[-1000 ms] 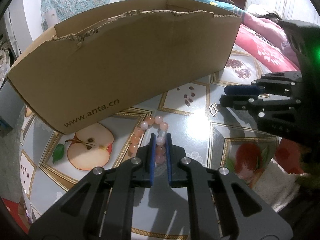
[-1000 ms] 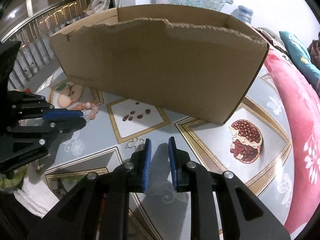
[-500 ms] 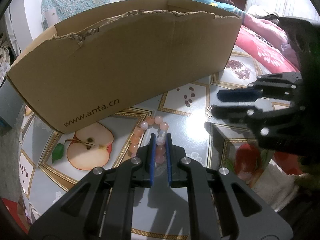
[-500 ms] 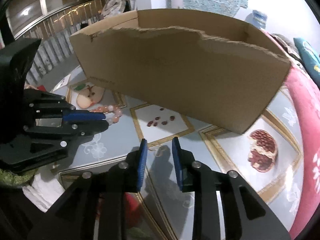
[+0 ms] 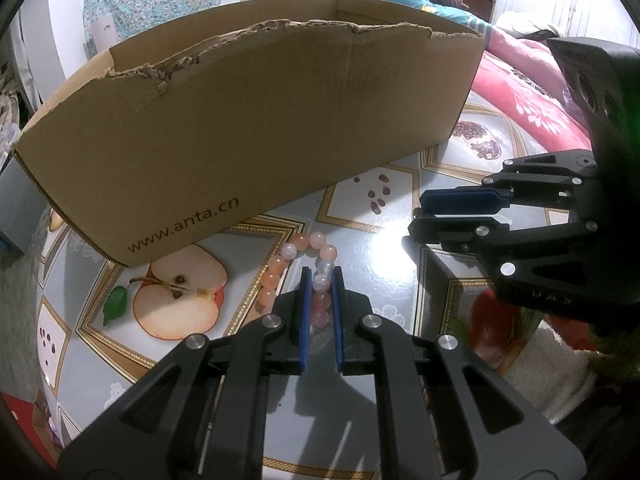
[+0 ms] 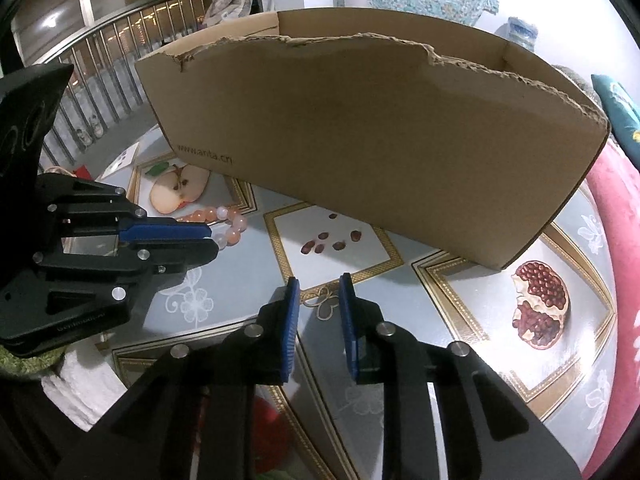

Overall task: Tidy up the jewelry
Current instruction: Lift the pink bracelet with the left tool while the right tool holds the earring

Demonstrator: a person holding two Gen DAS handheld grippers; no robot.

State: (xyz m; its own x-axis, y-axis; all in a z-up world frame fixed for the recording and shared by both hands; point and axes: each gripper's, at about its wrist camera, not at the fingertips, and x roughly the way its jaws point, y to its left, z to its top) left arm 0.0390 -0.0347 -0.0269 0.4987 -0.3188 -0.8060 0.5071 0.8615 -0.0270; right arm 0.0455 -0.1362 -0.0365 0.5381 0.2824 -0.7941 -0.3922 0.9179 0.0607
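Bracelet (image 5: 297, 270) beads sit clamped in my left tongs (image 5: 320, 298); my right tongs (image 6: 319, 300), now lower-centre over the small gold charm (image 6: 325, 300), are closing, ready to grab.

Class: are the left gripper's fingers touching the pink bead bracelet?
Touching. In the left wrist view, the fingers clamp one strand of the bead bracelet between them.

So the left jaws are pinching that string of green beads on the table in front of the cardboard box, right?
Not quite: the beads are not green. The left wrist view shows the left gripper shut on a bead bracelet of pink and pale orange beads. The rest holds: it lies on the table in front of the cardboard box.
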